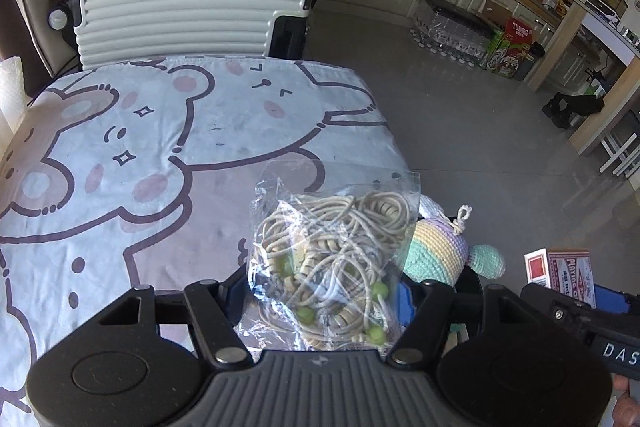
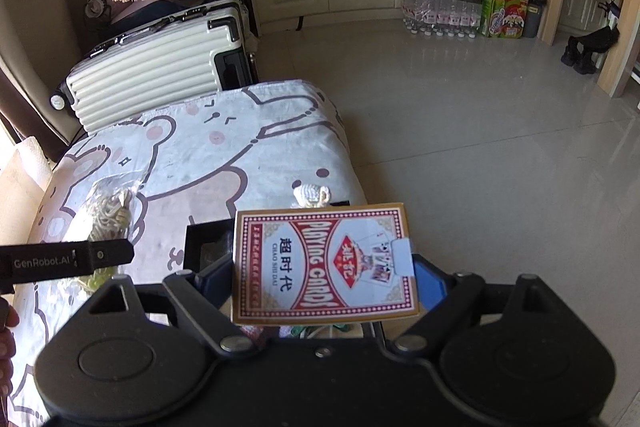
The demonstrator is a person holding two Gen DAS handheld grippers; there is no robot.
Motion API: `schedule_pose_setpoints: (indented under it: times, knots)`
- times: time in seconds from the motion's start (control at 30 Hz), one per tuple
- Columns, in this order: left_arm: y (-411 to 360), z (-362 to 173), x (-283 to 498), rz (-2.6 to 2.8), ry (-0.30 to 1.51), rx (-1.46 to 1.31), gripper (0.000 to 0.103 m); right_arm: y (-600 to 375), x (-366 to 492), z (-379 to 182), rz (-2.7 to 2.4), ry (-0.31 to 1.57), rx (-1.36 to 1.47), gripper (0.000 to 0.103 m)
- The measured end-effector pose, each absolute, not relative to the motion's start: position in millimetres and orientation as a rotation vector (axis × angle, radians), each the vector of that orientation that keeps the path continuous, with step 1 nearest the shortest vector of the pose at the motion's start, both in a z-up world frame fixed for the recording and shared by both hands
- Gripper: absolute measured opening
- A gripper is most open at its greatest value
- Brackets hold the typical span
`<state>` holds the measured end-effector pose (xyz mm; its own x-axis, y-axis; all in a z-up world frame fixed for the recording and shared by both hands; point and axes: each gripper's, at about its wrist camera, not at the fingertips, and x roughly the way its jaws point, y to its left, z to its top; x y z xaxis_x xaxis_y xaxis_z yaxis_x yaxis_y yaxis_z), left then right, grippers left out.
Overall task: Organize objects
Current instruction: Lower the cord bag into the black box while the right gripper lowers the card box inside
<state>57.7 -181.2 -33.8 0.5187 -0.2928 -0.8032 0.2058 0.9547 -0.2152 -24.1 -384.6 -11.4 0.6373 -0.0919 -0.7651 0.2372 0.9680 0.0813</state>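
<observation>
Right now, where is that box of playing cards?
The box of playing cards is held between the right gripper fingers, above the cartoon-bear cloth's near right corner; the left wrist view shows it right of the crocheted toy.

Left hand-held gripper (image 1: 324, 291) grips bagged cord (image 1: 332, 259) over bear-print cloth (image 1: 160, 147).

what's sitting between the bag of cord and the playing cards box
The crocheted pastel toy lies between the bag of cord and the playing cards box, as the left wrist view shows.
</observation>
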Motion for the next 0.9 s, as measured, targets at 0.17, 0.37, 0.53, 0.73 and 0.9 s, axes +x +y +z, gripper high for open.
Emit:
schedule_pose_setpoints:
  times: [0.17, 0.37, 0.53, 0.73, 0.9]
  knots:
    - [-196.2, -44.5, 63.1, -0.317, 1.011, -0.121, 0.068, -389.8, -20.1, -32.4, -0.188, 0.915, 0.192, 0.09]
    - [-210.1, -56.0, 70.5, -0.336, 1.042, -0.14, 0.068, -392.5, -10.0, -62.2, -0.181, 0.987, 0.229, 0.09]
    - [-214.4, -65.6, 79.5, -0.343, 1.072, -0.159, 0.068, -389.3, -0.1, -84.5, -0.173, 1.037, 0.223, 0.09]
    - [-217.0, -75.0, 87.9, -0.339, 1.107, -0.194, 0.068, -381.6, 12.4, -98.9, -0.146, 1.071, 0.211, 0.09]
    - [-218.2, -81.7, 93.3, -0.341, 1.131, -0.225, 0.068, -378.7, 18.7, -109.5, -0.155, 1.099, 0.21, 0.091]
